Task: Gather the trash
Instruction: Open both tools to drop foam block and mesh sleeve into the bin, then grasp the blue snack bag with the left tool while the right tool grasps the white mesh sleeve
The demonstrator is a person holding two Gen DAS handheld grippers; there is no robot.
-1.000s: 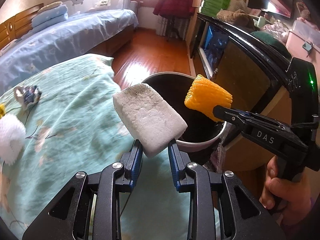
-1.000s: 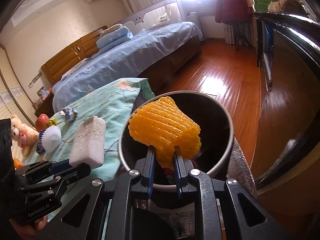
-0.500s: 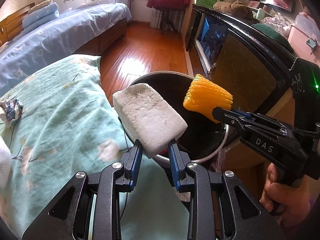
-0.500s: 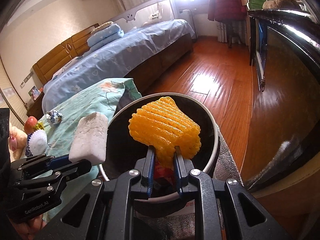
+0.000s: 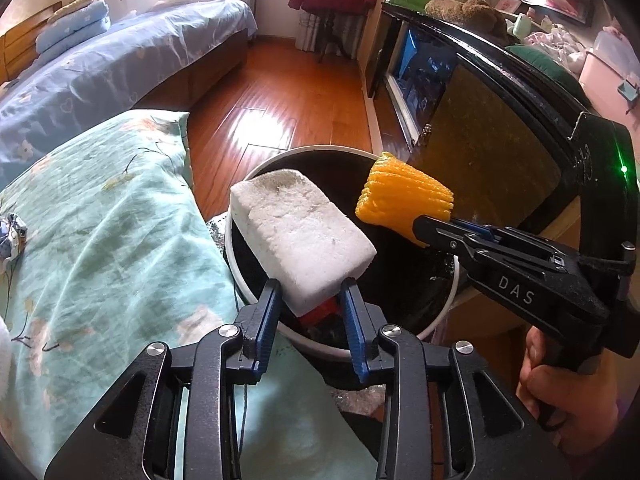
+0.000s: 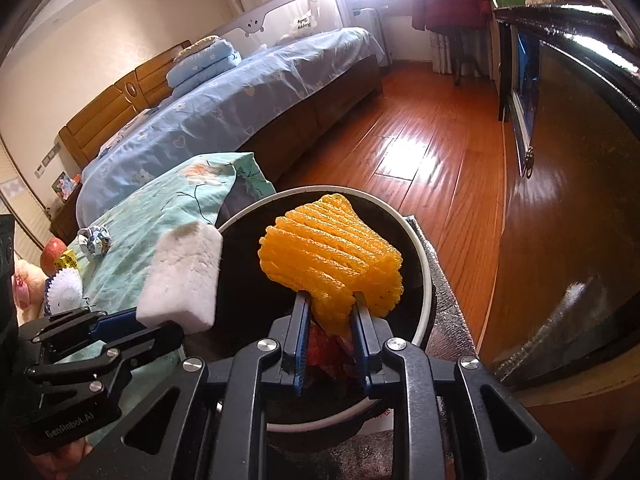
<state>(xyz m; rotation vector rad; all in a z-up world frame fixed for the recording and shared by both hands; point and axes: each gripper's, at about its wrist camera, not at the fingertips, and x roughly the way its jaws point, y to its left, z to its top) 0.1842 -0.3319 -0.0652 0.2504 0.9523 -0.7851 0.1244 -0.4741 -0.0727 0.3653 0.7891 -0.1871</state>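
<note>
Listing by size, we record:

1. Bed with teal floral cover [image 5: 100, 240], from 7 to 10 o'clock of the left view; uncollected scraps lie on it: crumpled wrapper [image 6: 94, 240], white paper cup [image 6: 64, 290].
2. Trash bin [image 5: 444, 312], black-lined, white-rimmed, at centre; red waste inside.
3. White foam block [image 5: 300, 240], over the bin's 9 o'clock edge, pinched at its lower end by our left gripper [image 5: 311, 304], jaws narrowly apart.
4. Orange ribbed wrapper [image 6: 332, 256], over the bin's mouth, clamped by our right gripper [image 6: 330, 322], jaws nearly closed.

Risk: released here, the block likely strikes the rim and tumbles onto the cover, being off-centre.
</note>
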